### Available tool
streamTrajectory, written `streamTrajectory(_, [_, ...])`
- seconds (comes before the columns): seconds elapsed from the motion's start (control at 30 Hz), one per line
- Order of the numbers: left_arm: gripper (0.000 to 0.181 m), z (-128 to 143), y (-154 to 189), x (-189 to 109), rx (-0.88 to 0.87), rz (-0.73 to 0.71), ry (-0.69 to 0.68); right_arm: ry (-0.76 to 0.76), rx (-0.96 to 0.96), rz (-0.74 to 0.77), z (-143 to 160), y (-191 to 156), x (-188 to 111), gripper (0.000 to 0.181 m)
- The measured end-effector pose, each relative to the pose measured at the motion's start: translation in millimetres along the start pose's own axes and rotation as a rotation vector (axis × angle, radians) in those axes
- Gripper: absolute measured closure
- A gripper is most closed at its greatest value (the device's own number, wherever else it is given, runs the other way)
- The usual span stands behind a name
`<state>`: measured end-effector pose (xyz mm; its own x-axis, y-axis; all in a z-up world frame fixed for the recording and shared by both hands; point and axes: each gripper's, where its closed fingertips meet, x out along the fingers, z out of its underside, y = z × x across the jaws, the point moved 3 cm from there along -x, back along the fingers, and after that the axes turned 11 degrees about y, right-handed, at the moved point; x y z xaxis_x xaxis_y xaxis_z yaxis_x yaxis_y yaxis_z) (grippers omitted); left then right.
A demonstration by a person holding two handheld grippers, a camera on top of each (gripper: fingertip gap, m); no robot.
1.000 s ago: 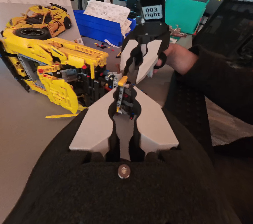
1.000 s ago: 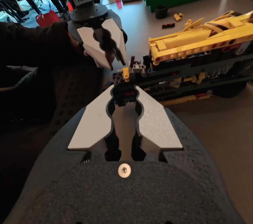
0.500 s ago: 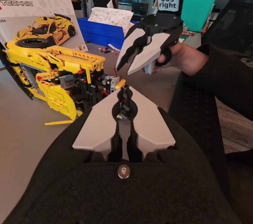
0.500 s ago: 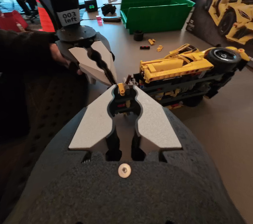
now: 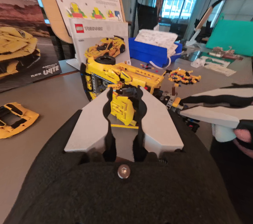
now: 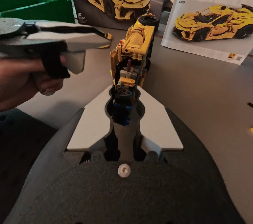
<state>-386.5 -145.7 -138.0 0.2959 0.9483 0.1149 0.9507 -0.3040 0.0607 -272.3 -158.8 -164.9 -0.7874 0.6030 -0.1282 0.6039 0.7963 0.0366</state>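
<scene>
Your right gripper (image 6: 124, 90) is pinching, it seems, the black end of the yellow model car (image 5: 123, 75) between its fingers; the car is lying on its side on the surface (image 5: 54, 101). Your left gripper (image 5: 124, 91) is hovering near the car's yellow side panel, fingers spread, gripping nothing.

Near left of table (image 5: 45, 98): bare grey surface lay open between the loose yellow body panel (image 5: 15, 118) and the toy car (image 5: 123, 79); a gripper could pass there.
Middle: the toy car lay on its side and blocked the straight way forward.
Far edge: the box (image 5: 23, 47), the instruction booklet (image 5: 101, 42) and the blue bin (image 5: 149, 53) walled it off.
Far right: a small yellow sub-assembly (image 5: 183, 76) and scattered small parts (image 5: 146, 65) cluttered it.
Right of car: the right gripper (image 5: 182, 105) reached in at the car's dark end.
Right wrist view, right side: the table (image 6: 198, 101) was open up to the booklet (image 6: 210, 16).
Right wrist view, left side: the left gripper (image 6: 108, 40) hung over the table beside the car (image 6: 136, 47), with the green bin (image 6: 37, 7) behind it.
</scene>
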Motion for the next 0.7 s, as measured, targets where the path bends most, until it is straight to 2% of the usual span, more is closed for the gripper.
streamTrajectory(0.1, [0.144,8,20,3,0.146,0.054,-0.051,0.002,-0.037,0.046,-2,1,2,0.155])
streamTrajectory(0.2, [0.164,4,39,-3,0.260,0.094,-0.010,0.060,-0.064,0.087,-8,1,-6,0.163])
streamTrajectory(0.33, [0.159,18,50,4,0.197,0.165,-0.097,0.055,-0.075,0.085,-5,-4,-4,0.165])
streamTrajectory(0.5, [0.150,32,34,14,0.134,0.119,-0.182,0.051,-0.093,0.077,-4,-9,1,0.166])
streamTrajectory(0.7, [0.153,30,37,23,0.085,0.193,-0.153,0.046,-0.098,0.089,-4,-12,1,0.163])
